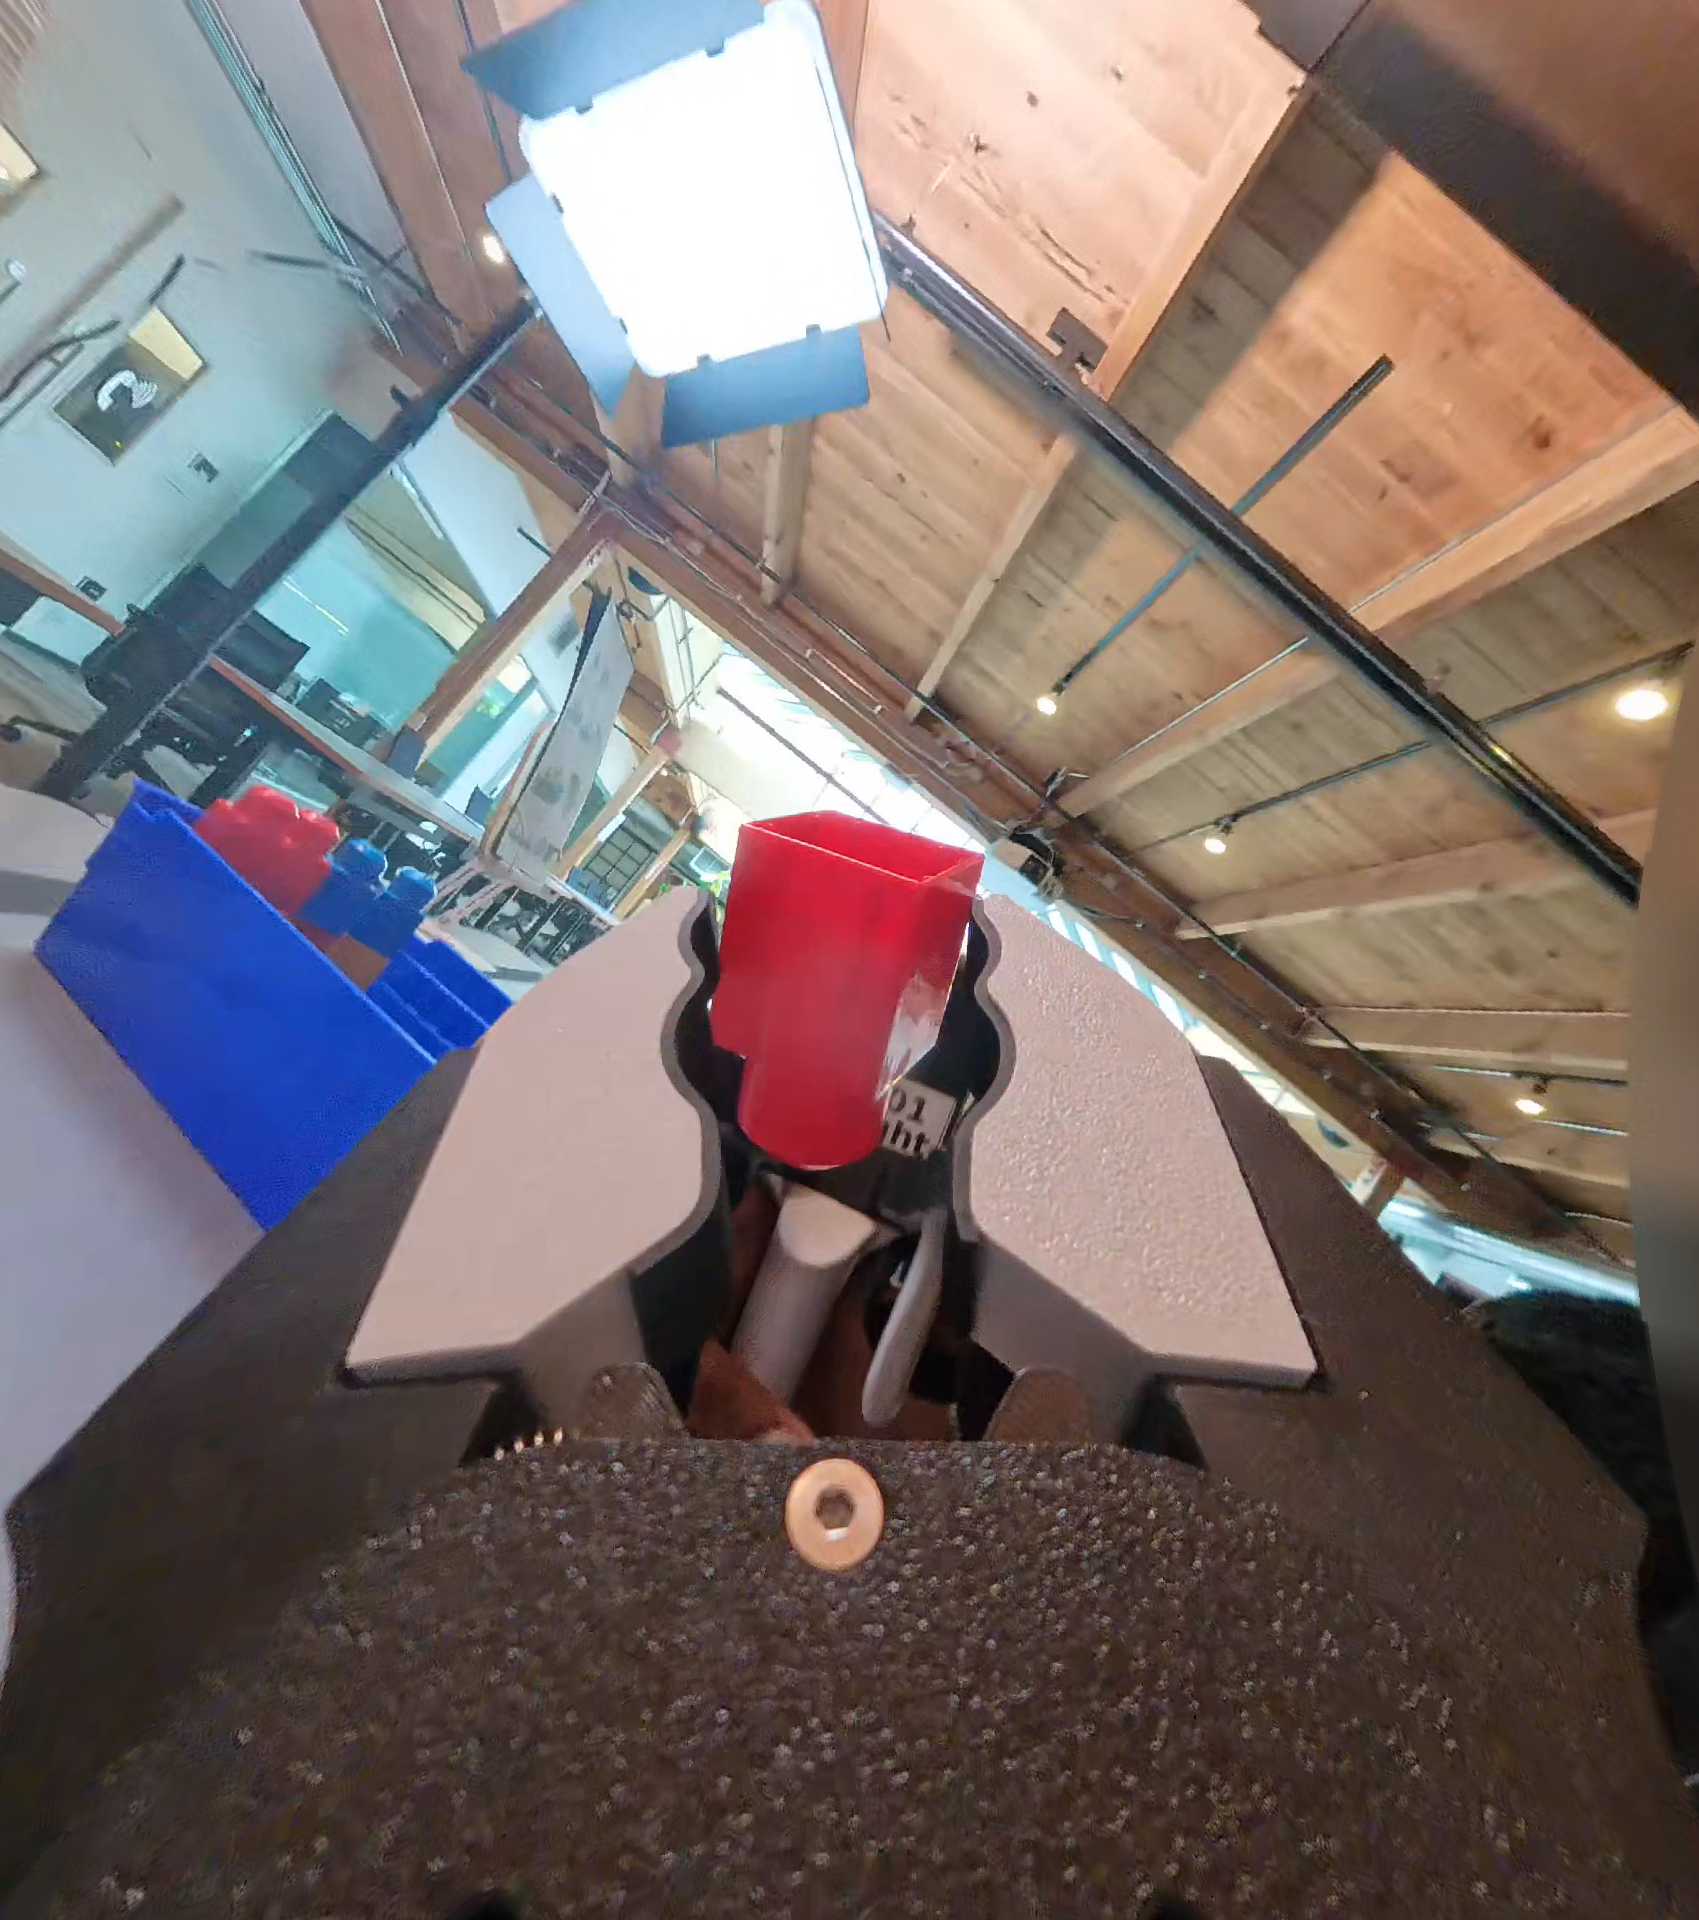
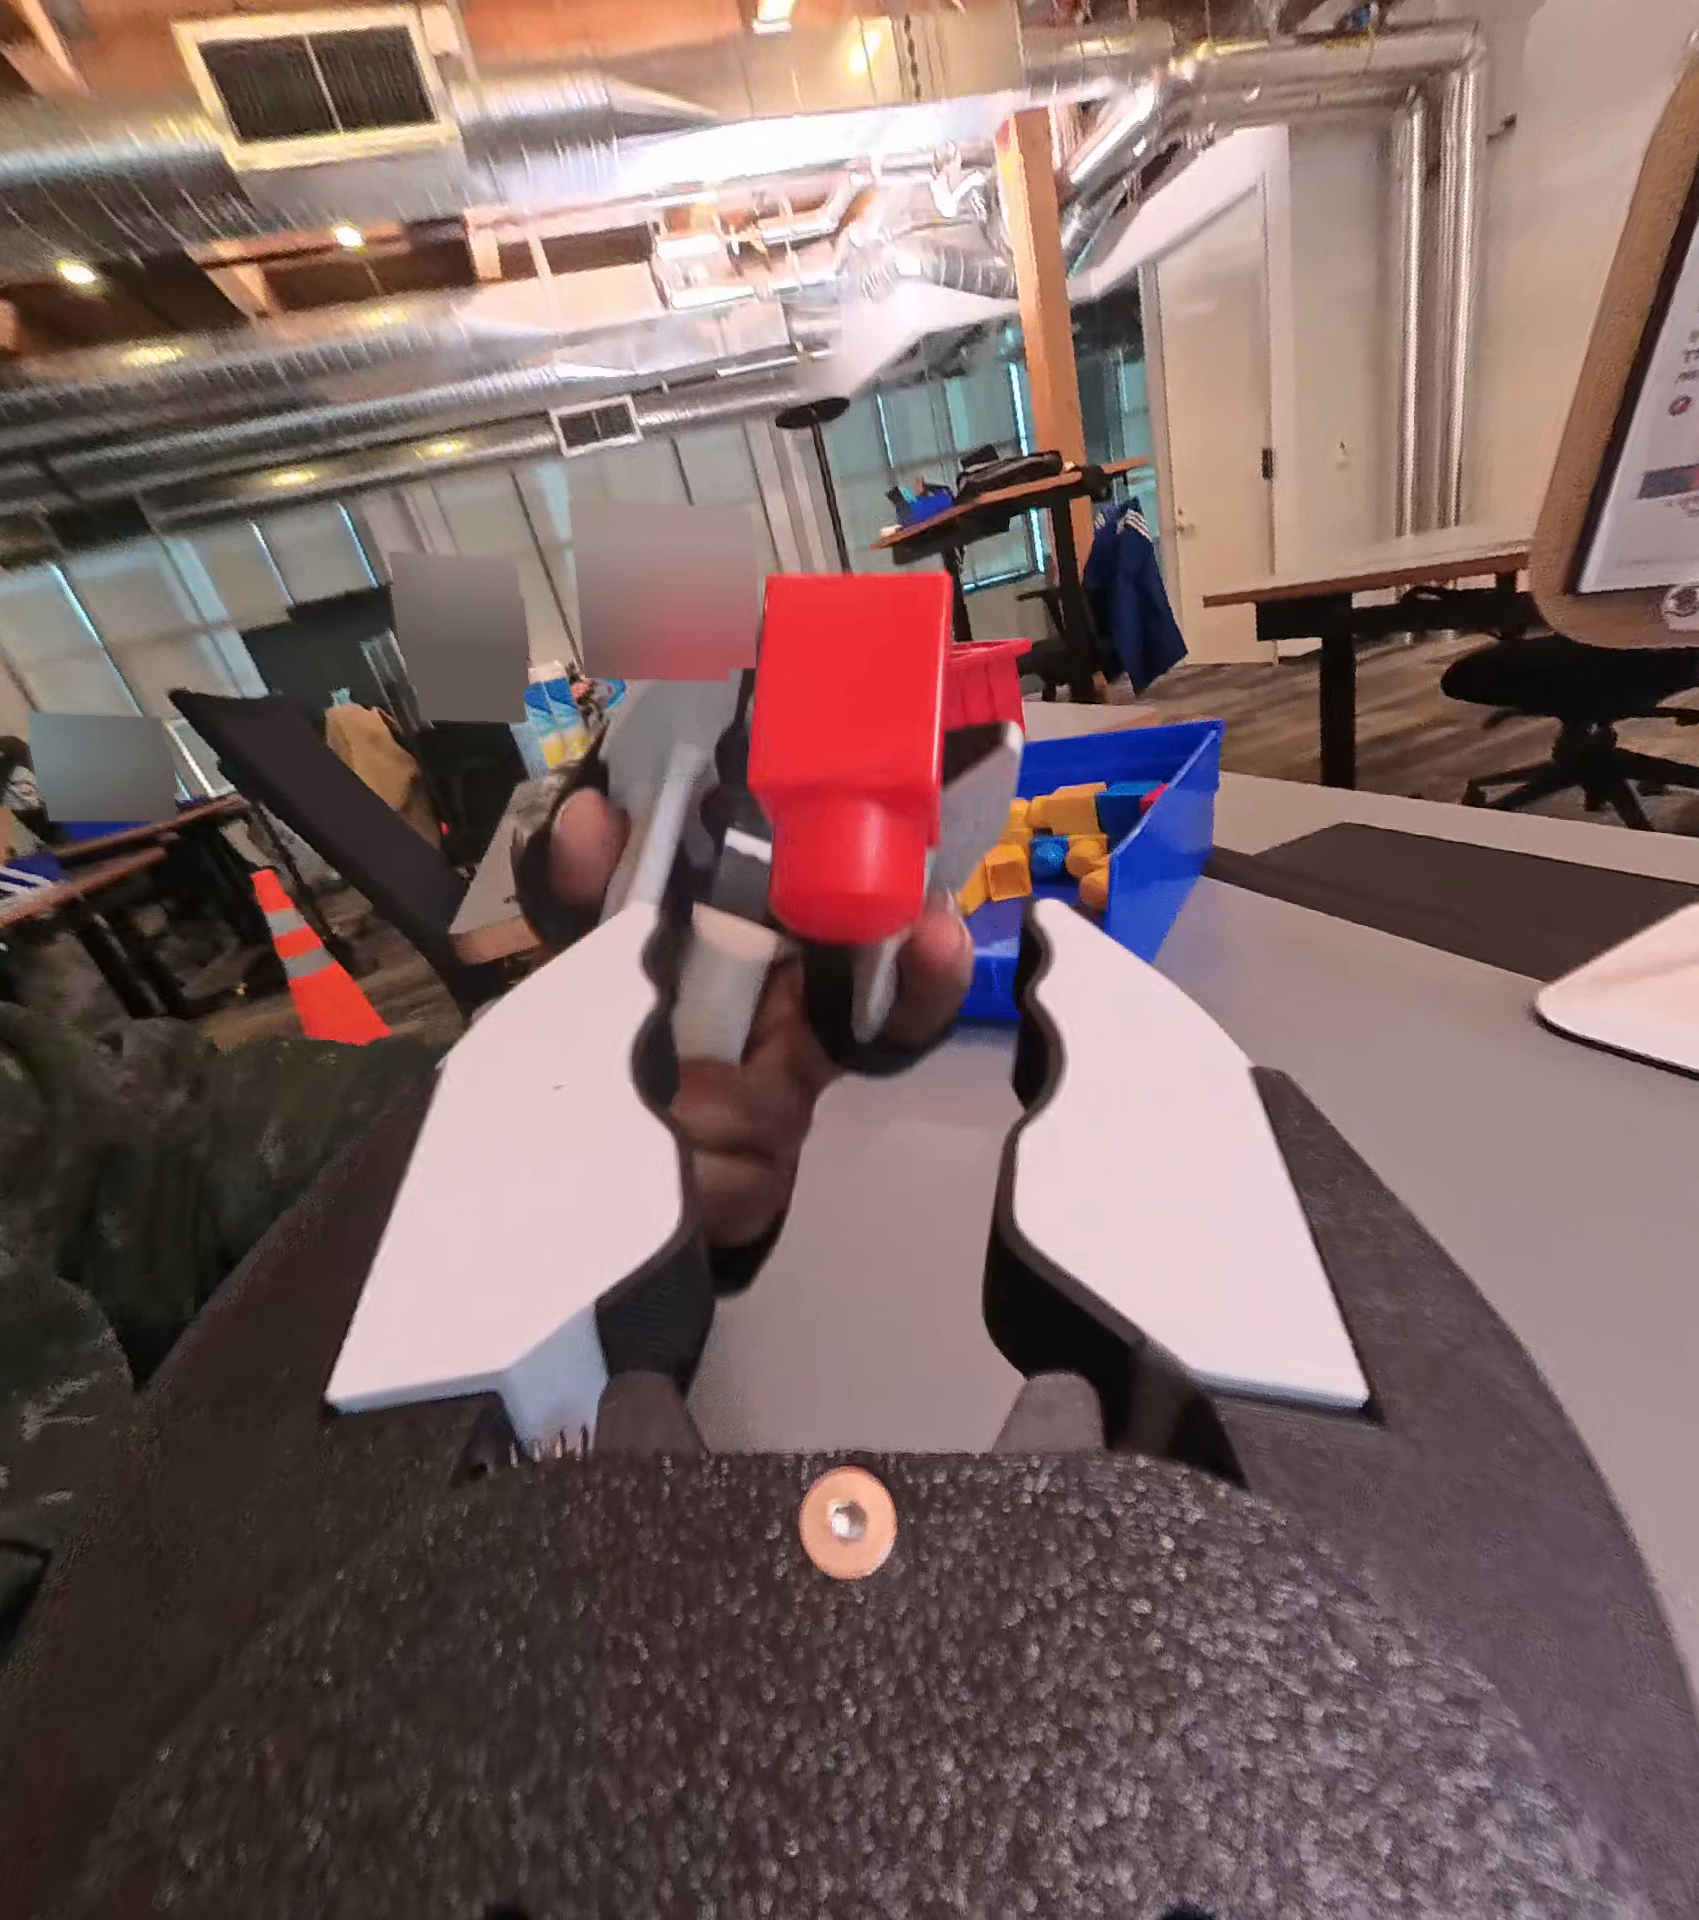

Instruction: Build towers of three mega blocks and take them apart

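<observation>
My left gripper [image 1: 845, 914] is shut on a red mega block [image 1: 824, 966] and holds it up in the air, tilted toward the ceiling. In the right wrist view the same red block [image 2: 850, 707] sits just beyond my right gripper [image 2: 850, 920], with its stud pointing at the camera. The right gripper is open and empty, with its jaws wide apart on either side of the stud and not touching it. The left gripper's fingers [image 2: 985, 790] and the hand holding it show behind the block.
A blue bin [image 1: 201, 1018] with loose red, blue and yellow blocks stands on the grey table [image 2: 1447, 1195]; it also shows in the right wrist view [image 2: 1157, 831]. A white stand base [image 2: 1676, 997], a black mat [image 2: 1447, 883] and a lamp panel [image 1: 699, 187] are nearby. Less than 4 cm separates the two grippers' tips.
</observation>
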The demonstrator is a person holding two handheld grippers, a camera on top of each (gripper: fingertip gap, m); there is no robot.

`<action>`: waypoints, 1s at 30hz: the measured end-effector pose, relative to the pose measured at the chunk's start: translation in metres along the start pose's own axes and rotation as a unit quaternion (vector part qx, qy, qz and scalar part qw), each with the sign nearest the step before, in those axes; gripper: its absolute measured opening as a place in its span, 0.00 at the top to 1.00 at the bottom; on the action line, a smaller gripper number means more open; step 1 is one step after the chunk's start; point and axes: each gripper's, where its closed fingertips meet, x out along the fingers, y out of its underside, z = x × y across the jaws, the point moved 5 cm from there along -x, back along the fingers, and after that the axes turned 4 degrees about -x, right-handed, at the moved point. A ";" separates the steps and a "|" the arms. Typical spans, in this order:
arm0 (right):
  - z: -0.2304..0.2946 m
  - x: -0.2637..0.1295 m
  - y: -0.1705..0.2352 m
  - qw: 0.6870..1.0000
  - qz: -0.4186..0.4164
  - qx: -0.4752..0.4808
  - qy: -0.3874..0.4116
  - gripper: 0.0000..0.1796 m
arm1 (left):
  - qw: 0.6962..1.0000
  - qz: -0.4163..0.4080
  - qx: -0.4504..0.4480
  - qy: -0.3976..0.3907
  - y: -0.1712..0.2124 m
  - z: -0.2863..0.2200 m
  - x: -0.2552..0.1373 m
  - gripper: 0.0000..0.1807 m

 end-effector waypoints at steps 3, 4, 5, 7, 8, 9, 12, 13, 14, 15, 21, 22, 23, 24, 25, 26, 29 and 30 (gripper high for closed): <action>-0.001 -0.003 0.004 1.000 0.021 -0.009 -0.012 0.83 | 1.000 0.014 0.027 -0.006 0.010 0.006 0.000 0.75; -0.004 -0.004 0.005 0.999 0.039 -0.009 -0.018 0.83 | 0.998 0.034 0.041 -0.012 0.010 0.008 -0.001 0.75; -0.008 -0.006 0.006 0.997 0.069 -0.010 -0.026 0.84 | 0.996 0.056 0.069 -0.021 0.007 0.009 -0.002 0.75; -0.017 -0.011 0.006 0.984 0.170 -0.038 -0.038 0.84 | 0.982 0.094 0.154 -0.059 -0.010 0.013 -0.010 0.76; -0.023 -0.017 0.007 0.970 0.230 -0.077 -0.031 0.84 | 0.970 0.106 0.199 -0.086 -0.024 0.014 -0.016 0.76; -0.030 -0.025 0.011 0.943 0.308 -0.122 -0.022 0.84 | 0.953 0.119 0.246 -0.131 -0.040 0.017 -0.023 0.78; -0.053 -0.055 0.027 0.799 0.545 -0.253 0.023 0.84 | 0.866 0.173 0.356 -0.306 -0.102 0.033 -0.054 0.83; -0.057 -0.062 0.031 0.742 0.606 -0.285 0.023 0.84 | 0.831 0.192 0.377 -0.362 -0.125 0.040 -0.067 0.82; -0.061 -0.068 0.034 0.688 0.653 -0.318 0.018 0.84 | 0.794 0.208 0.384 -0.423 -0.147 0.050 -0.082 0.82; -0.062 -0.072 0.037 0.634 0.696 -0.336 0.004 0.84 | 0.759 0.224 0.385 -0.475 -0.169 0.060 -0.097 0.82; -0.055 -0.074 0.053 0.362 0.846 -0.387 -0.061 0.84 | 0.581 0.334 0.290 -0.683 -0.236 0.144 -0.180 0.76; -0.051 -0.073 0.058 0.325 0.860 -0.388 -0.069 0.84 | 0.568 0.346 0.267 -0.697 -0.238 0.159 -0.190 0.75; -0.047 -0.071 0.064 0.294 0.868 -0.393 -0.075 0.84 | 0.555 0.355 0.249 -0.710 -0.239 0.172 -0.199 0.74; -0.044 -0.069 0.069 0.268 0.873 -0.400 -0.079 0.84 | 0.539 0.361 0.234 -0.724 -0.241 0.183 -0.207 0.74; -0.041 -0.068 0.074 0.246 0.877 -0.404 -0.082 0.84 | 0.523 0.368 0.220 -0.736 -0.242 0.193 -0.215 0.73; -0.038 -0.066 0.079 0.230 0.879 -0.409 -0.086 0.84 | 0.510 0.376 0.205 -0.746 -0.242 0.202 -0.222 0.71; -0.031 -0.061 0.094 0.206 0.878 -0.421 -0.095 0.84 | 0.470 0.401 0.157 -0.770 -0.239 0.220 -0.240 0.67; -0.030 -0.060 0.098 0.198 0.878 -0.426 -0.097 0.84 | 0.458 0.405 0.150 -0.777 -0.239 0.224 -0.245 0.67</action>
